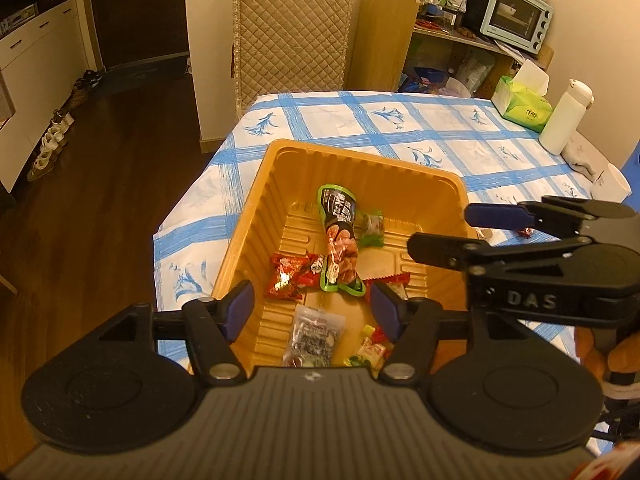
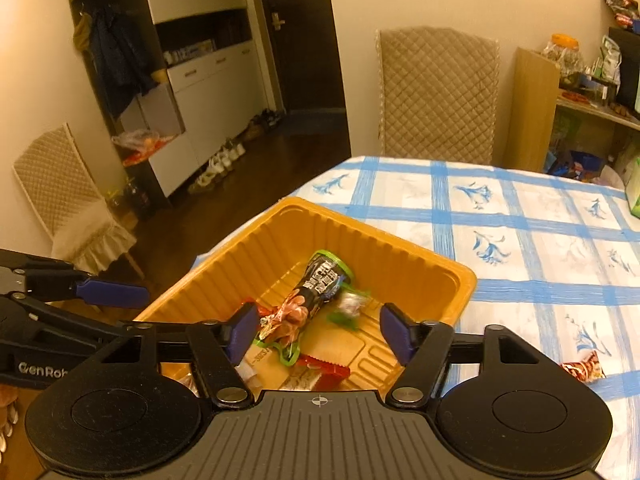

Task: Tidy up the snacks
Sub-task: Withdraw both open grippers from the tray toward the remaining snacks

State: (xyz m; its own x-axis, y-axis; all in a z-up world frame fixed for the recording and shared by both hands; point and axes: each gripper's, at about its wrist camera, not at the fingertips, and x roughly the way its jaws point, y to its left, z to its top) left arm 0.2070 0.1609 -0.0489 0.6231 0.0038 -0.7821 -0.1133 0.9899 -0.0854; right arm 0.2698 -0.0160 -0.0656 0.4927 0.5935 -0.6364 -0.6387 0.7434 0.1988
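Blue-checked tablecloth (image 1: 420, 136) covers table. Quilted beige chair (image 1: 290, 32) at far edge. Green tissue box (image 1: 524, 106) just beside white bottle (image 1: 564, 118), near right edge. Mint toaster oven (image 1: 516, 14) on wooden shelf (image 1: 460, 36) (jars, bags crowded around it). Shoes (image 1: 52, 140) lined along dark floor by white cabinet (image 1: 36, 40). Second quilted chair (image 2: 60, 184) against left wall.

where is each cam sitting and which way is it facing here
Left wrist: on the left gripper, looking down into the orange tray and across the checked tablecloth; its open fingers and the right gripper show.
Right wrist: on the right gripper, facing the same tray, the chair beyond; its open fingers and the left gripper show.
Shared: tray, long green-edged snack pack, tablecloth.
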